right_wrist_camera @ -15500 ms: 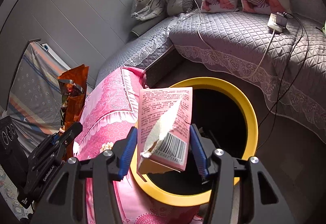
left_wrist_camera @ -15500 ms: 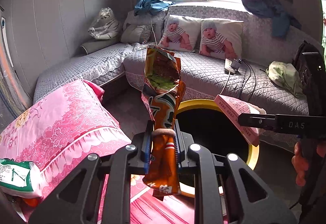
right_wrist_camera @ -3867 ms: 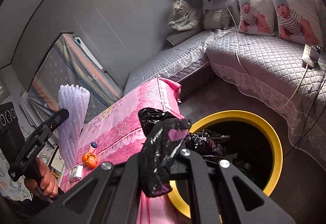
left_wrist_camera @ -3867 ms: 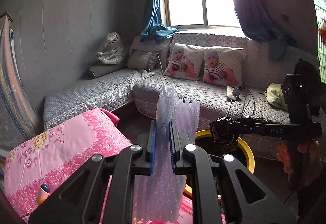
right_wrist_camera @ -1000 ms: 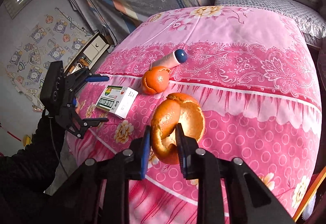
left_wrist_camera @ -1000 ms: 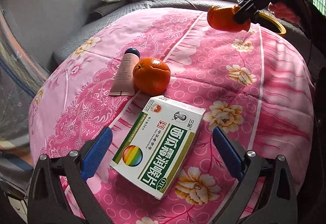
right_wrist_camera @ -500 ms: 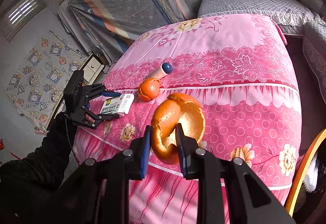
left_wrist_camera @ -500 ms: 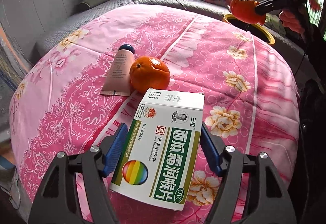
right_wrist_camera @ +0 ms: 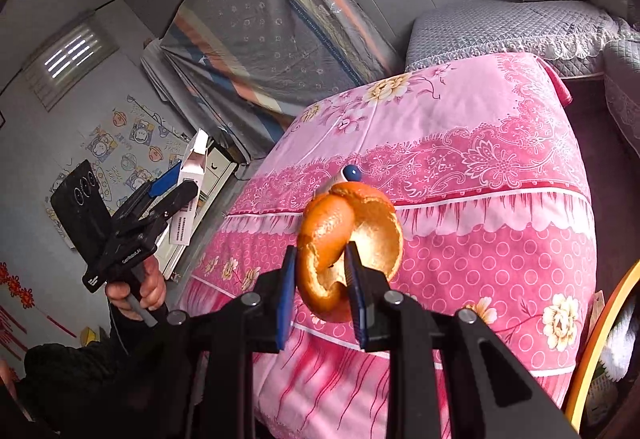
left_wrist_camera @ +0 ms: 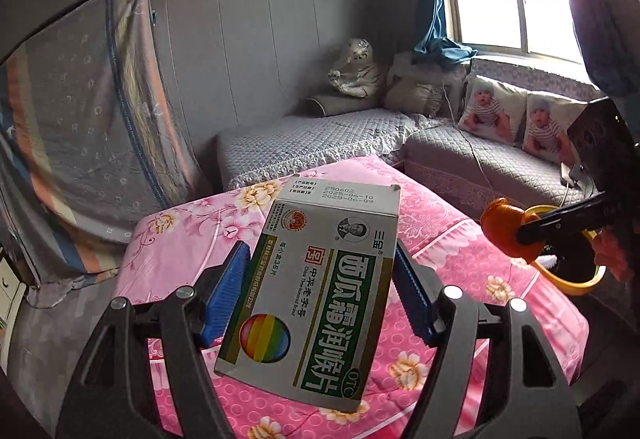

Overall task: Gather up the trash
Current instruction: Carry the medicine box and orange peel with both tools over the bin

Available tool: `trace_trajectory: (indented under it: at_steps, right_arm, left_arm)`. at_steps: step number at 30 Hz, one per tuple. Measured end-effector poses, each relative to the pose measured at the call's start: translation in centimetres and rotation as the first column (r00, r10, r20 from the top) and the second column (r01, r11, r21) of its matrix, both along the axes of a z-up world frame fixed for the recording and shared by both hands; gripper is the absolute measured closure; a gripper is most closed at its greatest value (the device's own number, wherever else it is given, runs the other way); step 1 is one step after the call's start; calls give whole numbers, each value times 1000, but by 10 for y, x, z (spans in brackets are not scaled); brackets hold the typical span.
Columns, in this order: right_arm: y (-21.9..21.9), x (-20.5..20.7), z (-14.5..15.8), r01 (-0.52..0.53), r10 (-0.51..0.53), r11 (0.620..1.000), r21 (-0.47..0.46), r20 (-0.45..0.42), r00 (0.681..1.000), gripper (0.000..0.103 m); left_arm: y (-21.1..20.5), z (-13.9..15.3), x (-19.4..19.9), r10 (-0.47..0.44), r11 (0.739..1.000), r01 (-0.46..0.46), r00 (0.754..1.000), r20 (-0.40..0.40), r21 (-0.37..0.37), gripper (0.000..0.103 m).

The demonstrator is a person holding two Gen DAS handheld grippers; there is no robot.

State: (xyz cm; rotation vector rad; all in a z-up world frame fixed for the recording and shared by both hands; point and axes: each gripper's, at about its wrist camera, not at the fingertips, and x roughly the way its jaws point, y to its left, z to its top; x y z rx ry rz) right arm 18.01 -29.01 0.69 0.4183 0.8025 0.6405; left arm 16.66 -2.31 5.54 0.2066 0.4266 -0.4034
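Jaws: left gripper [left_wrist_camera: 320, 279] clamps medicine box [left_wrist_camera: 316, 295], right gripper [right_wrist_camera: 322, 271] pinches orange peel [right_wrist_camera: 340, 239] above pink bedspread [right_wrist_camera: 480, 199].

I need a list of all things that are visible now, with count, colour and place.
box: one, white and green, in left gripper
peel: one, orange, in right gripper
tube: one, blue cap, on cloth behind peel
cloth: one, pink floral, over table
bin: one, yellow rim, beside table
sofa: one, grey, along wall
cushions: two, baby prints, on sofa
left gripper: shut on box
right gripper: shut on peel
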Motion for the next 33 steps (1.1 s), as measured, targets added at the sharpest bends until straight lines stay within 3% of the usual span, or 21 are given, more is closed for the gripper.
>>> trace_trajectory:
  at_steps: [7, 16, 33]
  right_arm:
    - [-46, -23, 14, 81, -82, 996, 30, 51, 995, 81]
    - [-123, -62, 18, 251, -257, 965, 77, 88, 962, 81]
    - [-214, -126, 5, 451, -466, 881, 142, 96, 880, 81]
  left_arm:
    - [-76, 28, -23, -1, 999, 3, 999, 45, -45, 36]
    - [-150, 44, -51, -105, 993, 112, 985, 134, -45, 36]
    - [-226, 40, -67, -258, 962, 268, 956, 137, -57, 36]
